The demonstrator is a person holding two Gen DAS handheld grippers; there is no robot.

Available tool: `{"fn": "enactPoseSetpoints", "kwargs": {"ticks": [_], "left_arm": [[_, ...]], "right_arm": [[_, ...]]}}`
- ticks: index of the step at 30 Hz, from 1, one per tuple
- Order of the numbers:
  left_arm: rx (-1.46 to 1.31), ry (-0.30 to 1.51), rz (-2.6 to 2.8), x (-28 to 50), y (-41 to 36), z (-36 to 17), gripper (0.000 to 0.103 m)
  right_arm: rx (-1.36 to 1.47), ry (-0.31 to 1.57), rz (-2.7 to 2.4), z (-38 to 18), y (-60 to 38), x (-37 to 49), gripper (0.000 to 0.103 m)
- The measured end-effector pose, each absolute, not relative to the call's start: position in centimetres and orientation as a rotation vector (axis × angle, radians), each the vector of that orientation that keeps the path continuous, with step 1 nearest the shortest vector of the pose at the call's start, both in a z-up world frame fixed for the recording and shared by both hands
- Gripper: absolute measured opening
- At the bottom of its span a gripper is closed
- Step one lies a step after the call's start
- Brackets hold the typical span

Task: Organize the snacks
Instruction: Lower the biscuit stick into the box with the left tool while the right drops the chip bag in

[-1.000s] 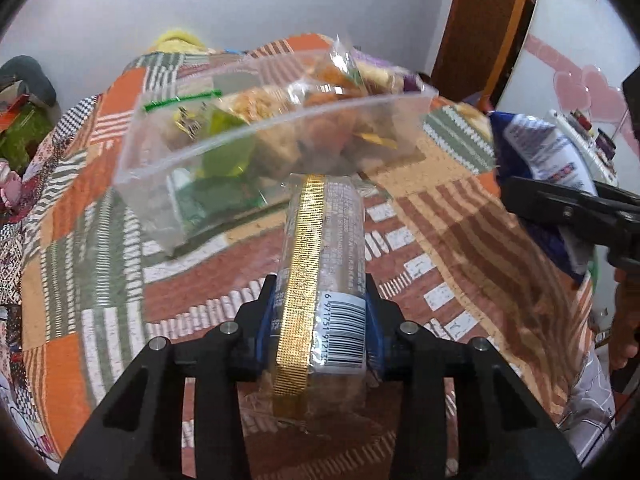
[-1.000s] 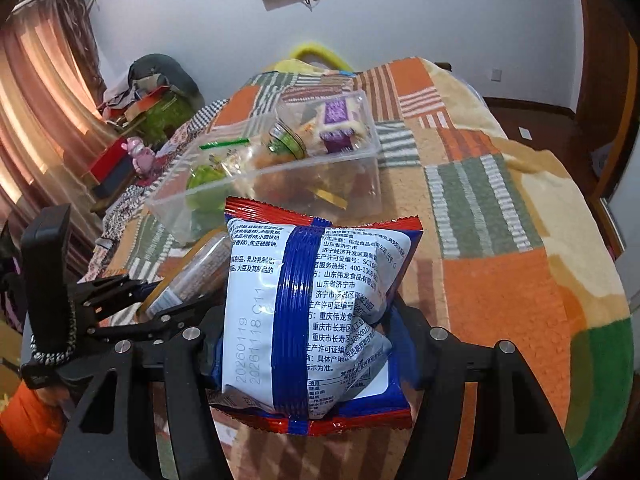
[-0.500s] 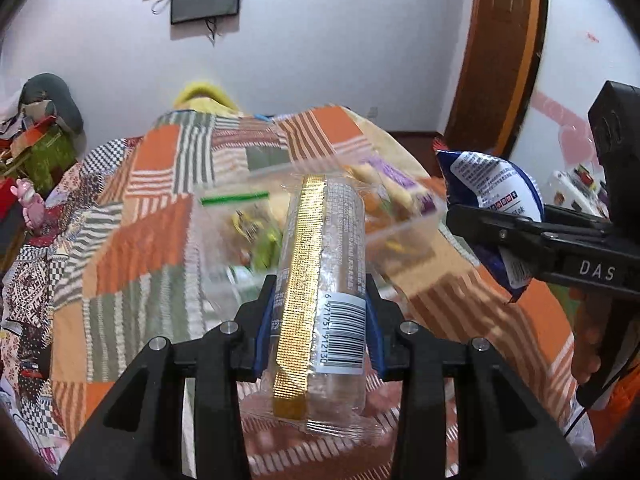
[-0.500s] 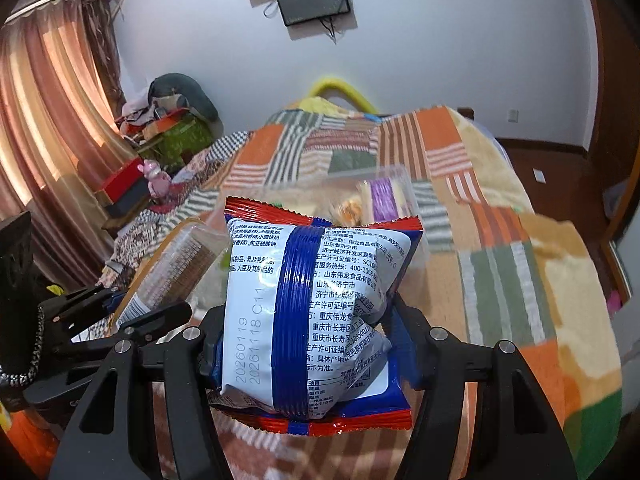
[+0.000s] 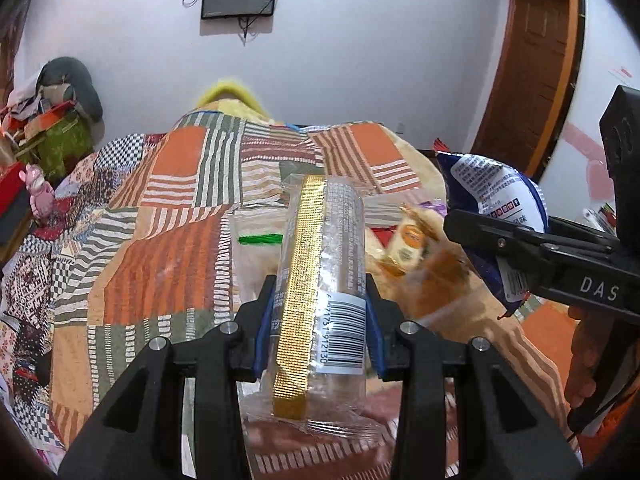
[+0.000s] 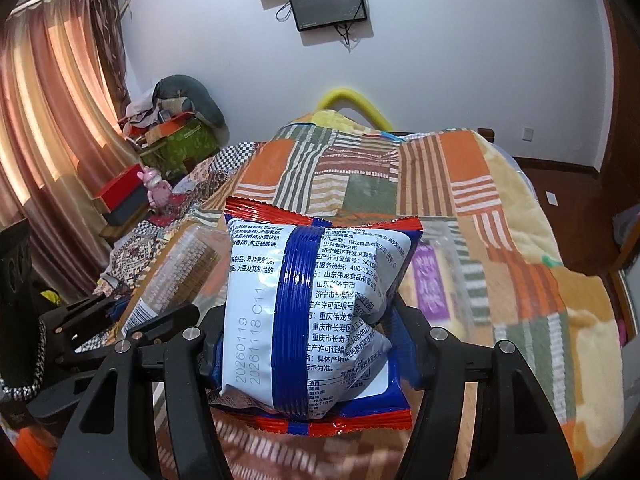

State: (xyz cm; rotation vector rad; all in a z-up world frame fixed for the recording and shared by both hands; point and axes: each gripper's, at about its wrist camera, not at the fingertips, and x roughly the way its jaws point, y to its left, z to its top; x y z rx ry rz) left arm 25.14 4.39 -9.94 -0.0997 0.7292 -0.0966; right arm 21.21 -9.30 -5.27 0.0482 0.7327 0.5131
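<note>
My left gripper [image 5: 320,316] is shut on a clear cracker sleeve [image 5: 324,264] with a gold strip and a barcode, held lengthwise above the bed. My right gripper [image 6: 310,344] is shut on a puffy blue, white and red snack bag [image 6: 316,304]. That bag [image 5: 492,208] and the right gripper show at the right of the left wrist view. A clear plastic snack bin [image 5: 400,240] with several packets lies just beyond and below both packs, blurred and partly hidden. The sleeve [image 6: 176,276] appears left in the right wrist view.
A patchwork blanket [image 5: 168,208] in orange, green and stripes covers the bed. Cluttered boxes and a pink toy [image 6: 156,192] stand at the left side. A wall screen [image 6: 328,4] hangs behind; a wooden door [image 5: 528,60] is at the right.
Both grippers have risen and moved forward with their packs. The bin has slid from well ahead to close beneath them, and more of the back wall shows.
</note>
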Motion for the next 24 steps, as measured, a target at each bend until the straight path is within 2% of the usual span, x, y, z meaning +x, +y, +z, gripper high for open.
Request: {"fn": "enactPoseSetpoints", "kwargs": {"ticks": [13,15,24], "left_arm": [[-0.133,0.77,-0.074,29.7,5.8,-12.6,0.039],[-0.129,0.762,-0.071,29.7,5.6,-12.5,0.039],[-0.119,0.733,-0.066,28.0,5.3,-10.7,0.039]], "right_arm": [[-0.051,0.762,0.502,-7.1,-6.7,24.5,0.063],[-0.058,0.766,0.504,-7.1,-6.8,24.4,0.066],[-0.023,0.758,0.51,-5.6,-8.6,22.8,0.069]]}}
